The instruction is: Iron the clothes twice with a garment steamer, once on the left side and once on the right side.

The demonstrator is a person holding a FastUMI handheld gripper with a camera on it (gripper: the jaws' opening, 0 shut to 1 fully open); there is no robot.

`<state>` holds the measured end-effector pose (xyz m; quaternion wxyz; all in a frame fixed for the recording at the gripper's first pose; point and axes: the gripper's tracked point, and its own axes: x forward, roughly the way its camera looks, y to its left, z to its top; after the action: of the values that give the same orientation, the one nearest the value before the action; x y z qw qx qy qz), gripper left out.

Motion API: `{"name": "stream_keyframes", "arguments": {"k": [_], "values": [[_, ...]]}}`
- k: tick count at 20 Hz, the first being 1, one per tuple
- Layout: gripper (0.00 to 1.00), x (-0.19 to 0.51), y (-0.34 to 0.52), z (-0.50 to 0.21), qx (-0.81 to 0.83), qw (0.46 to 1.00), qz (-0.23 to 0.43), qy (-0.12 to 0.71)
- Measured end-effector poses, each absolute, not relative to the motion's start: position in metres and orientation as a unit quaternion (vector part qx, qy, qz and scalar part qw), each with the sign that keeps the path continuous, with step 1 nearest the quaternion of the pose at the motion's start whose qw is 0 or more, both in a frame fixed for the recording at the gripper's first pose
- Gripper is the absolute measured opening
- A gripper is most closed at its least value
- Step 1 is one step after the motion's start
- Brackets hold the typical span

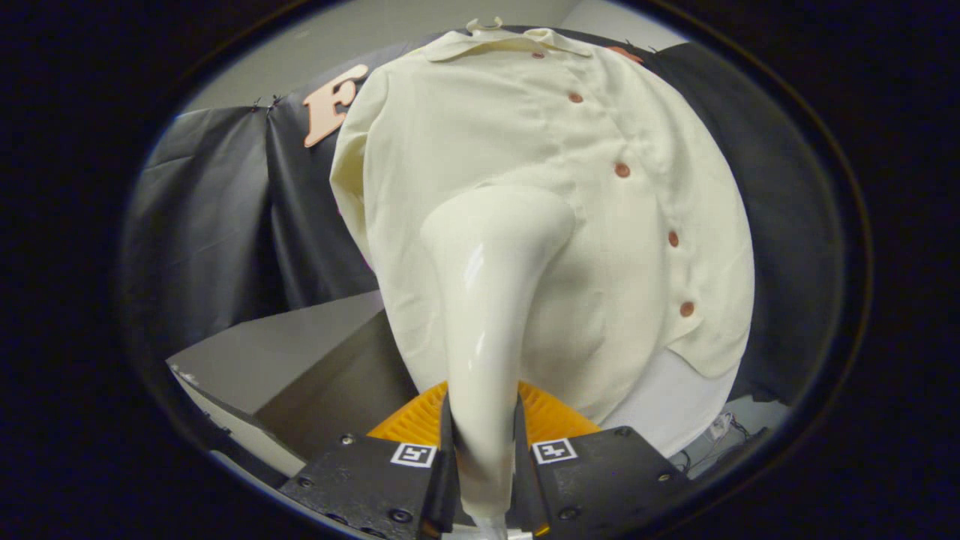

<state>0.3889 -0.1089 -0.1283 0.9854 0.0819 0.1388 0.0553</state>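
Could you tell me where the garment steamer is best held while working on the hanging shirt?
By its slim handle, clamped from both sides as the claw has it now: the handle is narrow there, while the wide head faces the shirt.

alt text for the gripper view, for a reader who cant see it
The gripper is shut on the handle of a cream garment steamer, whose head rests against a pale button-up shirt hanging in front of the booth's black cloth wall.
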Motion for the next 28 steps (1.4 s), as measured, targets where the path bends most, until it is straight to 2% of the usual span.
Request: {"name": "stream_keyframes", "arguments": {"k": [9, 15, 21, 28], "values": [[0.33, 0.365, -0.115, -0.224, 0.092, 0.972, 0.063, 0.206], [0.33, 0.351, -0.113, -0.264, 0.079, 0.963, 0.062, 0.25], [0.32, 0.345, -0.116, -0.238, 0.059, 0.966, 0.059, 0.243], [0.32, 0.339, -0.142, -0.095, 0.02, 0.986, 0.064, 0.151]]}}
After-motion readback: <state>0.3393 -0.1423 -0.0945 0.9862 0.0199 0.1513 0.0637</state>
